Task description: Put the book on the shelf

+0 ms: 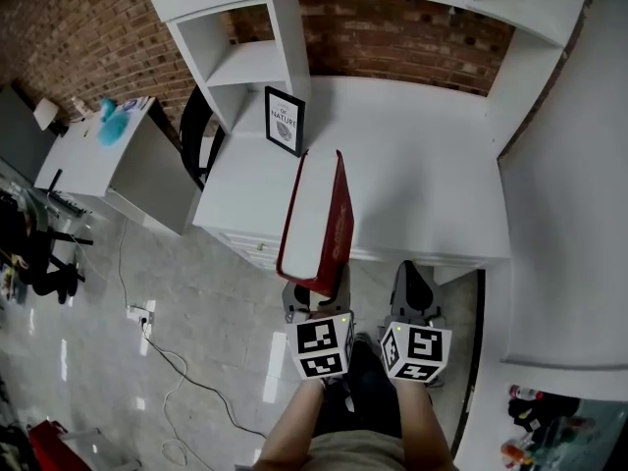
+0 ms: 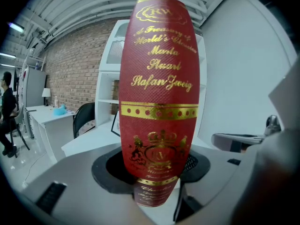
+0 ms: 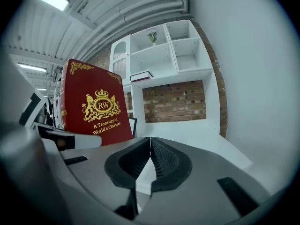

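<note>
Head view, left to right: the left claw (image 1: 316, 297) is clamped on the near end of a red book (image 1: 316, 219). The book stands on edge and reaches ahead of the claw, over the near edge of the white table (image 1: 422, 175). Just right of it, the right claw (image 1: 414, 297) has its jaws pressed together on nothing. Ahead of both claws, past the table, stands the white shelf (image 1: 245, 62), with a framed print (image 1: 285, 119) at its foot.

This looks like the carrying step, with the book not yet placed. The next move likely calls for lifting the book clear of the print, sliding it level into an open compartment, then parting the left claw.
</note>
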Tool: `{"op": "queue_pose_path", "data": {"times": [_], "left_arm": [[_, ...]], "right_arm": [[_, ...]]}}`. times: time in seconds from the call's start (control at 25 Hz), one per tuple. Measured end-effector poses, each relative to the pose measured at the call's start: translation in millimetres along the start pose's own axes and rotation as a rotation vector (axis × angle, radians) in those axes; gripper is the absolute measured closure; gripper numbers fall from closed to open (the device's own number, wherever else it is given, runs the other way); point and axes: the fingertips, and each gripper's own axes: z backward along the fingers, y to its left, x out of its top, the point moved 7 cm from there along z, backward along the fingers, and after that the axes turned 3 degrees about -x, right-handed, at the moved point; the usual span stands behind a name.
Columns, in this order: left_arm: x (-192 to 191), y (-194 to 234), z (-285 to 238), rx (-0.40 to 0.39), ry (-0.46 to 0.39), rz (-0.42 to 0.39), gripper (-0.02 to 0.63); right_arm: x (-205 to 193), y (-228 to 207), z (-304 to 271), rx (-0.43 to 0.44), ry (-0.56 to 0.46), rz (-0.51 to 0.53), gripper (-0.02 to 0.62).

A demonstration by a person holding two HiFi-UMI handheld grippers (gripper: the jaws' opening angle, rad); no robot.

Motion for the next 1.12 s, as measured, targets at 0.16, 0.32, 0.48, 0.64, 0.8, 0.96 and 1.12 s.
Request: {"op": "queue_pose_path", "data": {"times": [0.16,0.32,0.48,0.64,0.8,0.96,1.12], "left_arm": [[7,-4,-26,0.019,0.001,0.007,0.362],[14,-9,-46,0.038,-0.002,0.009,0.362],[15,-14,-62,0.049,0.002,0.024,0.362],[14,-18,-73,0.053,0.011,0.018,0.362],[10,-22,-83,0.06,0.033,0.021,0.362],[5,-24,-91,0.06,0.055,0.034,0.362],[7,-22,-102,0.056,0.06,0.033,0.362]], "right_arm": [[6,-14,-26,0.024,0.003,0.005,0.578],[12,-26,-48,0.04,0.003,0.007,0.578],[13,-38,-64,0.052,0.008,0.01,0.578],[11,-45,-73,0.058,0.02,0.001,0.578],[8,-50,-79,0.066,0.032,-0.005,0.578],[6,-57,-86,0.062,0.042,-0.008,0.578],[6,-58,-98,0.061,0.048,-0.009,0.578]]}}
